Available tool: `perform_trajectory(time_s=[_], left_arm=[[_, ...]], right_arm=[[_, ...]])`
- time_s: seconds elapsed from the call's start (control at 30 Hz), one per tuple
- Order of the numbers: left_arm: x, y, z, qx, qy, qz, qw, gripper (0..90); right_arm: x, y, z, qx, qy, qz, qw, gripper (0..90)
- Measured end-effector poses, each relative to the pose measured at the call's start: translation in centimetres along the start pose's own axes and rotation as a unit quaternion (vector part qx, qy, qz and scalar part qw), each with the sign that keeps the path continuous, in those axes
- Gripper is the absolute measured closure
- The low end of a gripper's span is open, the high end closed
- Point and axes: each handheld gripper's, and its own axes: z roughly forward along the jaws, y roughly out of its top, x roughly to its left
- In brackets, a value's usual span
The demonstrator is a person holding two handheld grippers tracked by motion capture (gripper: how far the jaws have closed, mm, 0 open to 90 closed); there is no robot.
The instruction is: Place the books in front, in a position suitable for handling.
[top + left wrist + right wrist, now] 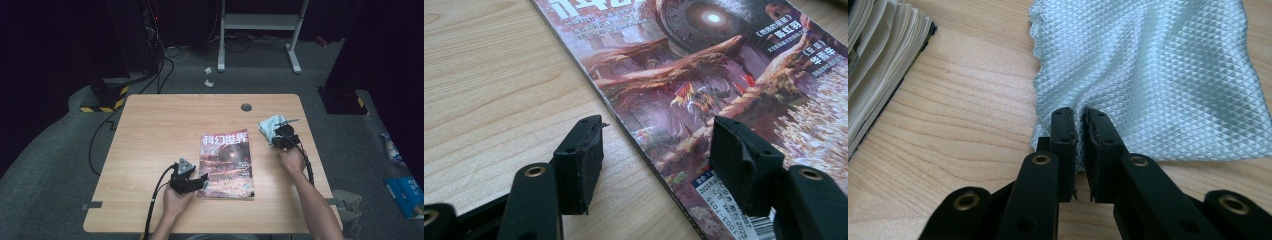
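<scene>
**A:** Where was the cloth (1153, 75)?

**B:** It lay on the table (150, 130), near the right edge, a bit past the top right corner of the magazine (226, 165). It was pale blue with a bumpy diamond pattern.

**A:** What did the right gripper (1081, 131) do?

**B:** Its jaws were nearly together, and they pinched a fold at the near edge of the cloth. The cloth bunched up between them.

**A:** And the left gripper (654, 150)?

**B:** Its jaws stood wide apart and held nothing. One jaw sat over the bare wood. The other sat over the bottom left corner of the magazine. The edge of the magazine ran between the two jaws.

**A:** Where was the magazine?

**B:** It lay flat in the middle of the table, cover up, close to the person's side. The left hand (175, 200) was just beside it.
</scene>
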Motion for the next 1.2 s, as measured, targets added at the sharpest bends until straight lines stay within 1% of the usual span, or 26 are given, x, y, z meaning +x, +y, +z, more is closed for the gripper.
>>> perform_trajectory(time_s=[0.13, 0.2, 0.23, 0.3, 0.33, 0.37, 0.47, 0.53, 0.57, 0.63, 0.7, 0.73, 0.83, 0.87, 0.97, 1.0, 1.07, 1.2], left_arm=[[0.0, 0.0, 0.0, 0.0, 0.0, 0.003, 1.0, 38.2], [0.0, 0.0, 0.0, 0.0, -0.001, 0.003, 1.0, 38.2], [0.0, 0.0, 0.0, 0.0, -0.001, 0.003, 1.0, 38.2], [0.0, 0.0, 0.0, 0.0, -0.001, 0.003, 1.0, 38.2], [0.0, 0.0, 0.0, 0.0, -0.001, 0.003, 1.0, 38.2], [0.0, 0.0, 0.0, 0.0, -0.001, 0.003, 1.0, 38.2], [0.0, 0.0, 0.0, 0.0, -0.001, 0.004, 1.0, 38.1], [0.0, 0.0, 0.0, 0.0, -0.001, 0.005, 1.0, 38.0], [0.0, 0.0, 0.0, 0.0, 0.0, 0.005, 1.0, 37.6], [0.0, 0.0, 0.1, 0.0, 0.0, 0.003, 1.0, 37.4], [0.0, 0.0, 0.1, 0.0, 0.0, 0.003, 1.0, 37.3], [0.0, 0.0, 0.1, 0.0, 0.0, 0.003, 1.0, 37.2], [0.0, 0.0, 0.1, 0.0, 0.0, 0.003, 1.0, 37.2], [0.0, 0.0, 0.1, 0.0, 0.0, 0.003, 1.0, 37.2], [0.0, 0.0, 0.1, 0.0, 0.0, 0.003, 1.0, 37.1], [0.0, 0.0, 0.1, -0.001, 0.0, 0.001, 1.0, 37.1], [0.0, 0.0, 0.1, 0.0, 0.0, 0.001, 1.0, 37.1], [0.0, 0.0, 0.1, -0.001, 0.001, 0.002, 1.0, 37.0]], right_arm=[[0.1, 0.0, -0.1, 0.002, 0.002, -0.001, 1.0, 84.6], [0.1, -0.1, -0.3, 0.001, 0.009, -0.003, 1.0, 85.1], [0.1, -0.1, -0.3, 0.001, 0.009, -0.003, 1.0, 85.1], [0.3, -0.1, -0.9, 0.001, 0.014, -0.006, 0.9999, 85.4], [0.4, -0.1, -1.1, -0.001, 0.014, -0.011, 0.9998, 85.4], [0.4, -0.1, -1.1, -0.001, 0.014, -0.011, 0.9998, 85.4], [0.8, -0.2, -2.1, -0.01, 0.024, -0.017, 0.9995, 85.6], [0.9, -0.2, -2.3, -0.013, 0.027, -0.02, 0.9993, 85.6], [1.1, -0.4, -2.9, -0.019, 0.036, -0.02, 0.9989, 85.6], [1.2, -0.7, -3.4, -0.025, 0.049, -0.023, 0.9982, 85.6], [1.3, -0.8, -3.8, -0.028, 0.052, -0.024, 0.998, 85.6], [1.5, -1.0, -4.6, -0.034, 0.057, -0.029, 0.9974, 85.7], [1.8, -1.2, -5.7, -0.045, 0.066, -0.037, 0.9961, 85.7], [1.8, -1.2, -5.7, -0.045, 0.066, -0.037, 0.9961, 85.7], [2.3, -1.6, -7.1, -0.056, 0.076, -0.049, 0.9944, 85.8], [2.6, -1.9, -7.7, -0.063, 0.083, -0.054, 0.9931, 85.8], [2.7, -2.0, -8.0, -0.062, 0.086, -0.052, 0.993, 85.8], [3.2, -2.4, -9.6, -0.078, 0.1, -0.055, 0.9904, 85.8]])
